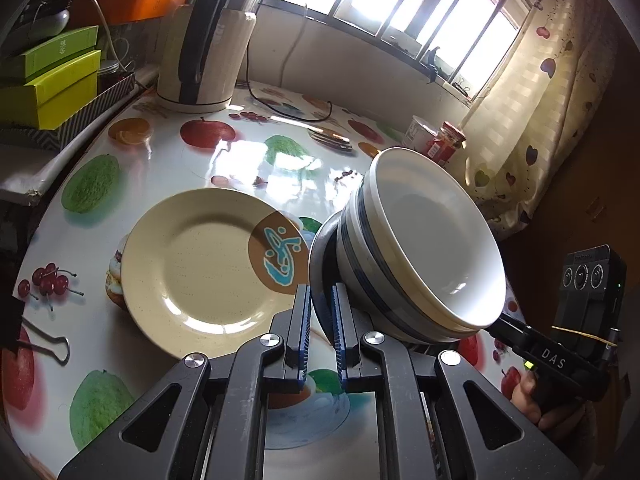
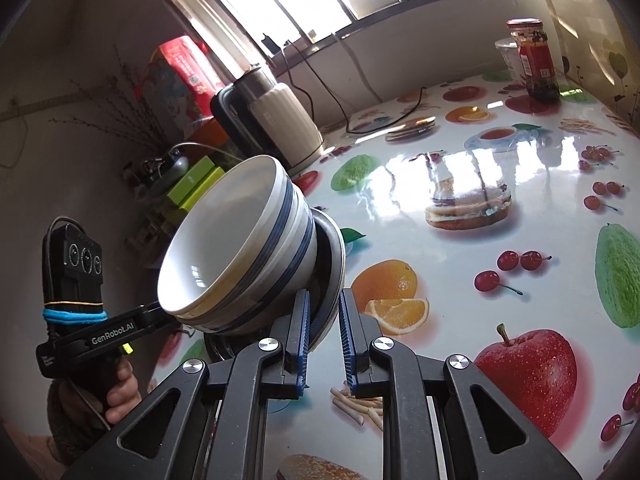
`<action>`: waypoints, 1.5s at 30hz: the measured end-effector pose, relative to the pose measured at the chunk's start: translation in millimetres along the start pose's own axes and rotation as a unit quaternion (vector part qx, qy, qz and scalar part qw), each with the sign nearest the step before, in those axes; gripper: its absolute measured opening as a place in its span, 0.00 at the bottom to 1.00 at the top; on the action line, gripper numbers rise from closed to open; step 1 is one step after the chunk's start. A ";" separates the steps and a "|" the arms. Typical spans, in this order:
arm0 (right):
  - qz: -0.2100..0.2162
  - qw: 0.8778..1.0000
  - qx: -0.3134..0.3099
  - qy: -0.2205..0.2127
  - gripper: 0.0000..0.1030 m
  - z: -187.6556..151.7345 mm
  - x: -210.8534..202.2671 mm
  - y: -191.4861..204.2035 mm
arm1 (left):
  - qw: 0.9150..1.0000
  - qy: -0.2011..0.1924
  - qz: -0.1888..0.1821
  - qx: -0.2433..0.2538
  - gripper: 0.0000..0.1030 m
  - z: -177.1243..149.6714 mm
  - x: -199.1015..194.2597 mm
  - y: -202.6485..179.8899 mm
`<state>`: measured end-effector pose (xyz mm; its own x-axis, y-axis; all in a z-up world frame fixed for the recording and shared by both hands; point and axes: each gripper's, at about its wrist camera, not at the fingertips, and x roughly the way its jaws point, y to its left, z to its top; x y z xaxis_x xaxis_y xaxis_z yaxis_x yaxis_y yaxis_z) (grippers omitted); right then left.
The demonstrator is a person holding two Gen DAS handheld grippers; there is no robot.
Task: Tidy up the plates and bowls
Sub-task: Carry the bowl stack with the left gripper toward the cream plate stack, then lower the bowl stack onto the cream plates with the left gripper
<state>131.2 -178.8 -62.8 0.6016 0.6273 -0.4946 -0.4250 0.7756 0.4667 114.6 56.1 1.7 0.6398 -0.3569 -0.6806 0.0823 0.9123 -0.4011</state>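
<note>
While both grippers share the load, keep them moving as one. The left gripper (image 1: pixel 321 320) has its fingers narrowed on the rim of a grey plate (image 1: pixel 320 256); the right gripper (image 2: pixel 323 320) pinches the same plate (image 2: pixel 334 248) from the opposite edge. Two nested blue-striped bowls (image 1: pixel 424 248) sit on it, and the whole stack is tilted and off the fruit-print table (image 1: pixel 224 152). Level it first: my read is the bowls could slide toward the low side. The cream plate (image 1: pixel 200 264) lies flat on the table just beside the stack, likely the landing spot. Lower straight down, centred over it, and release both sides together only once the weight is seated.
</note>
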 end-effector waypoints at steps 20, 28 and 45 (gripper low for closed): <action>0.021 0.999 -0.018 0.028 0.15 13.6 47.6 22.6 | 0.999 -0.011 0.028 -0.026 0.10 11.0 -7.5 40.8; 0.027 0.999 -0.027 0.038 0.15 20.6 68.1 32.7 | 0.998 -0.018 0.040 -0.041 0.11 14.4 -9.9 59.1; 0.036 0.996 -0.037 0.066 0.15 23.2 105.8 48.4 | 0.996 -0.016 0.064 -0.064 0.11 15.4 -8.3 90.9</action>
<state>190.0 -76.5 -75.5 0.4750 0.6816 -0.5565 -0.5156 0.7281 0.4516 128.5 145.0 -19.6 0.6626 -0.2302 -0.7127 -0.0988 0.9164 -0.3878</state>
